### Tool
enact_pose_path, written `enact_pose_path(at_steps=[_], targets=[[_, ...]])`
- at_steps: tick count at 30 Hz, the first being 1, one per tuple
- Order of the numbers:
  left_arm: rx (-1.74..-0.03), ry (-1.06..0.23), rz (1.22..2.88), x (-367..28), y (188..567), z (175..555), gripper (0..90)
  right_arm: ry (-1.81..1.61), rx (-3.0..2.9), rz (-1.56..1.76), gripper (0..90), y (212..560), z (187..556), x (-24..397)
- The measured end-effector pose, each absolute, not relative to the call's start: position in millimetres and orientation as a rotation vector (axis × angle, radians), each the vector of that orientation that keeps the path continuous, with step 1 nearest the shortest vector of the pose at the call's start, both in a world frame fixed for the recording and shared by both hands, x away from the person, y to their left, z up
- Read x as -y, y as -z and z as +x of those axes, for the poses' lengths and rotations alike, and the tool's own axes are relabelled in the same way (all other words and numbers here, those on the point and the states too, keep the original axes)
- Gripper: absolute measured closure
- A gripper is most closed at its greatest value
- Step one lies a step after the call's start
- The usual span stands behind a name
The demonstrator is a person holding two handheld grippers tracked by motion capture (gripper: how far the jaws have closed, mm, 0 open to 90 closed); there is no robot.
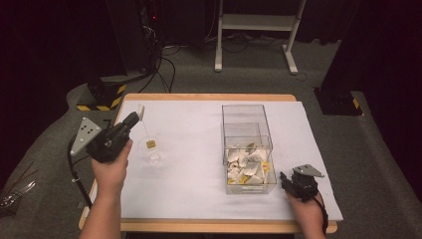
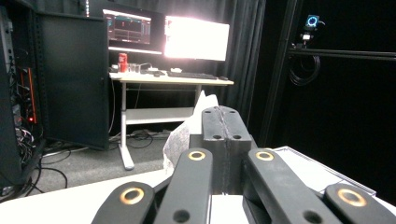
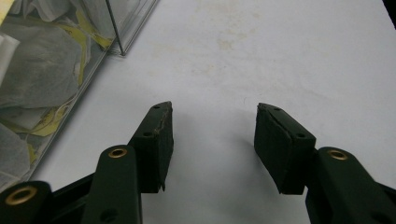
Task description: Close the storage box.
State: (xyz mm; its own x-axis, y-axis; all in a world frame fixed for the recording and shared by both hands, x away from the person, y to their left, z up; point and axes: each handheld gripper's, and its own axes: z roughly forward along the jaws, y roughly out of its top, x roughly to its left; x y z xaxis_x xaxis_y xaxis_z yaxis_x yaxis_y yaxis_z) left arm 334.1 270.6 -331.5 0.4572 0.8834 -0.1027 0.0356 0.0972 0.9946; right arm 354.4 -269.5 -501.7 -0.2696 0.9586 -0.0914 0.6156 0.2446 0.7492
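Note:
My left gripper is raised over the table's left side, shut on a white tea bag. In the left gripper view the bag sticks out to the left of the closed jaws. A yellow tag shows below it, at a clear cup; whether the tag is inside the cup I cannot tell. My right gripper rests low by the near right corner of a clear box, open with nothing between its fingers.
The clear box has two compartments: the far one looks bare, the near one holds several tea bags, also seen through the wall. A white sheet covers the table. Beyond the table stand a desk frame and cables.

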Motion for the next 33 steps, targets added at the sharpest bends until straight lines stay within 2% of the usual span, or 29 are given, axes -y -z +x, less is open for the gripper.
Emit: enact_pose_path(at_steps=[33], targets=[[-1.0, -0.696, 1.362, -278, 380, 336, 90.0, -0.806, -1.969, 1.428, 47.2, 502, 354, 269]])
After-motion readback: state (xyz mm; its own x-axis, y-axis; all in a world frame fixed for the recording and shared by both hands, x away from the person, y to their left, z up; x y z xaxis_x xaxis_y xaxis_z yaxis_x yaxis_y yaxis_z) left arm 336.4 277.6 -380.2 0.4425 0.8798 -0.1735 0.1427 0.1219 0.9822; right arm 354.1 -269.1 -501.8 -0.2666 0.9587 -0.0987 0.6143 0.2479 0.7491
